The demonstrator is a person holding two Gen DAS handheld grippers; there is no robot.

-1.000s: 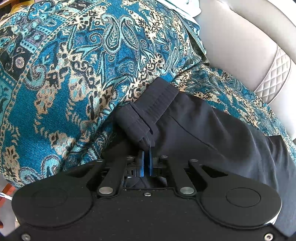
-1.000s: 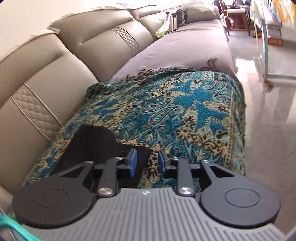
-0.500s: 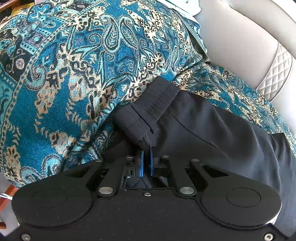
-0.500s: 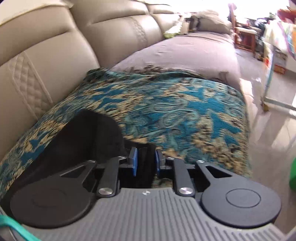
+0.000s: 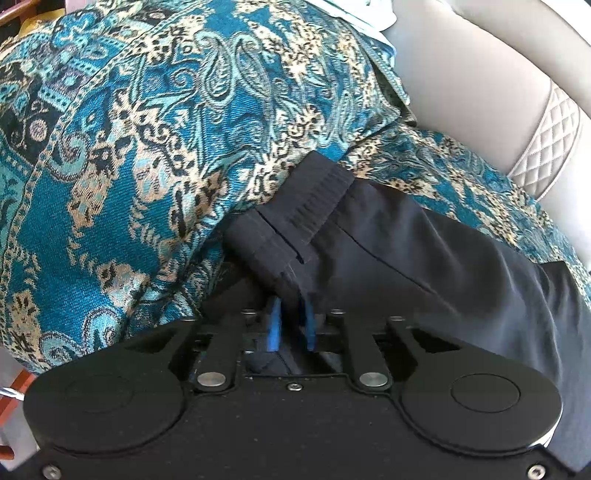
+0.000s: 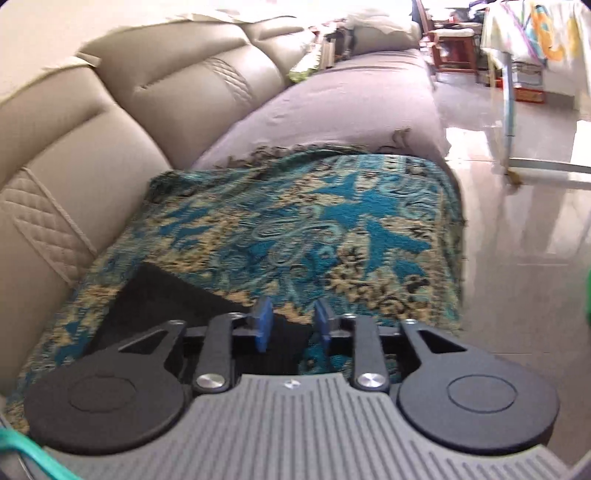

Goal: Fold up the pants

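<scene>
Across both views runs one long beige sofa (image 6: 122, 155), its padded backrest stitched with a quilted diamond panel, and beyond it a glossy pale floor (image 6: 517, 221) with a wooden chair (image 6: 452, 44) and a rack of hung cloths (image 6: 535, 33) at the far end of the room. One throw (image 6: 325, 229), teal with tan and black paisley, covers the near seat; in the left view it also rises over a hump beside the backrest (image 5: 480, 85). One pair of pants (image 5: 424, 251), black and smooth, lies on the throw on the near seat close to the backrest, with the ribbed waistband (image 5: 314, 195) turned up against the patterned hump and a seam running down the leg. In the right view the other end of the pants shows as a flat dark shape with a straight edge and a sharp corner, lying on the throw near the backrest. Two tools are in view, each with blue pads. The left tool (image 5: 291, 325) has its fingers nearly together, clamped on a bunched fold of pants just under the waistband. The right tool (image 6: 291, 325) has its fingers apart, hanging over the edge of the pants where black cloth meets throw; nothing sits between its pads. This right view is blurred, so fine detail of the cloth cannot be told.
</scene>
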